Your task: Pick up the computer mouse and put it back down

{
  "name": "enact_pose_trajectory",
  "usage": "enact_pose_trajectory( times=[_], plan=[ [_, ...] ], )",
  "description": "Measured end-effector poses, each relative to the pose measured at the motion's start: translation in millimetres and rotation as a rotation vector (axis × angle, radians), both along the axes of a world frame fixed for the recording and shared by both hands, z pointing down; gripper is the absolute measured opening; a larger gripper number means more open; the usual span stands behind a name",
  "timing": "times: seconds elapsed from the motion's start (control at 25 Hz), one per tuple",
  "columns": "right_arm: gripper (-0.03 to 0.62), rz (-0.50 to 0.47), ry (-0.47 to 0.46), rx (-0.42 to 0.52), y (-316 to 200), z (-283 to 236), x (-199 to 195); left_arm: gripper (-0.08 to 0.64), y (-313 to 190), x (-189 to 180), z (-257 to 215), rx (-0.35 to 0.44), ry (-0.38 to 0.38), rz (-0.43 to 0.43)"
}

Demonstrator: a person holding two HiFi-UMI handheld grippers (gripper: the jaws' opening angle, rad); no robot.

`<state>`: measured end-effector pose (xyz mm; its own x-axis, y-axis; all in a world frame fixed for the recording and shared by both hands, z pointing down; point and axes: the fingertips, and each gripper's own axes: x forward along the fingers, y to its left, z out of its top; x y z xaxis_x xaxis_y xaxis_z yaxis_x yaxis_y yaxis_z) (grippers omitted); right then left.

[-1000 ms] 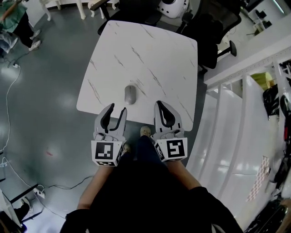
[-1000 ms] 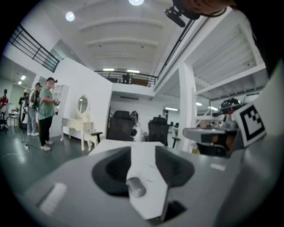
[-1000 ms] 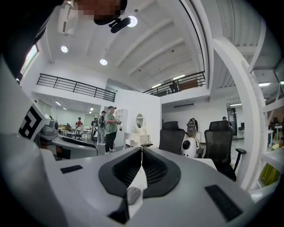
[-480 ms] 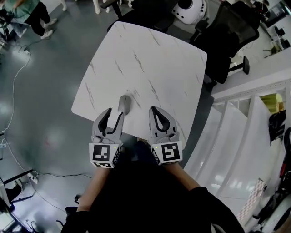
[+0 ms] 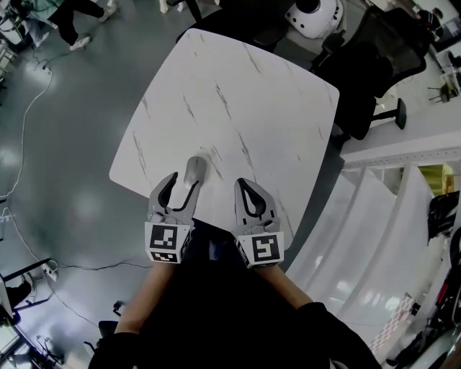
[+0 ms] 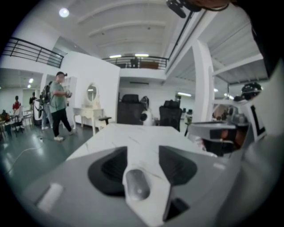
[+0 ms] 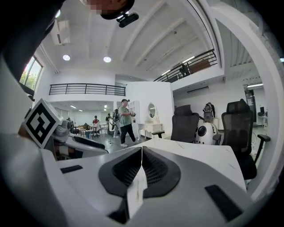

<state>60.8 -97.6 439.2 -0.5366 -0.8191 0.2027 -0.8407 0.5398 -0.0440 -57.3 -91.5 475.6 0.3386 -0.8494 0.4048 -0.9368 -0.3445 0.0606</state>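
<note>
A grey computer mouse (image 5: pixel 194 170) lies near the front edge of the white marble table (image 5: pixel 238 101). My left gripper (image 5: pixel 183 181) reaches over that edge, and its tips come up to the mouse's near end. In the left gripper view the mouse (image 6: pixel 137 184) rests on the table between the two jaws. Those jaws are opening, and neither pad presses on it. My right gripper (image 5: pixel 245 183) hovers over the table edge to the right of the mouse. Its jaws are shut with nothing in them, tips together in the right gripper view (image 7: pixel 141 149).
Black office chairs (image 5: pixel 374 58) and a white rounded machine (image 5: pixel 311 14) stand beyond the table's far side. White panels (image 5: pixel 374 216) run along the right. A cable (image 5: pixel 21 144) trails on the grey floor at the left, where a person (image 6: pixel 57 106) walks.
Both grippers have moved forward and down over the table's near edge. The left jaws have spread and now flank the mouse. The right jaws stayed shut.
</note>
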Motion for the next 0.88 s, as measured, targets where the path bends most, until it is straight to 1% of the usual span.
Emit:
enact_pose_trajectory(
  times=[0.12,0.24,0.48,0.64,0.88],
  plan=[
    [0.020,0.010,0.013,-0.002,-5,8,-6,0.239,-6,0,26,-0.063,-0.004,0.016],
    [0.020,0.018,0.029,-0.031,-8,21,-12,0.247,-14,-3,49,-0.107,-0.014,0.018],
    [0.019,0.006,0.071,-0.065,-11,45,-21,0.266,-19,0,94,-0.205,-0.022,0.022],
    [0.020,0.001,0.082,-0.096,-12,59,-24,0.312,-22,3,113,-0.246,-0.044,0.013],
    [0.020,0.003,0.097,-0.120,-23,70,-22,0.337,-35,5,136,-0.299,-0.073,-0.009]
  ],
)
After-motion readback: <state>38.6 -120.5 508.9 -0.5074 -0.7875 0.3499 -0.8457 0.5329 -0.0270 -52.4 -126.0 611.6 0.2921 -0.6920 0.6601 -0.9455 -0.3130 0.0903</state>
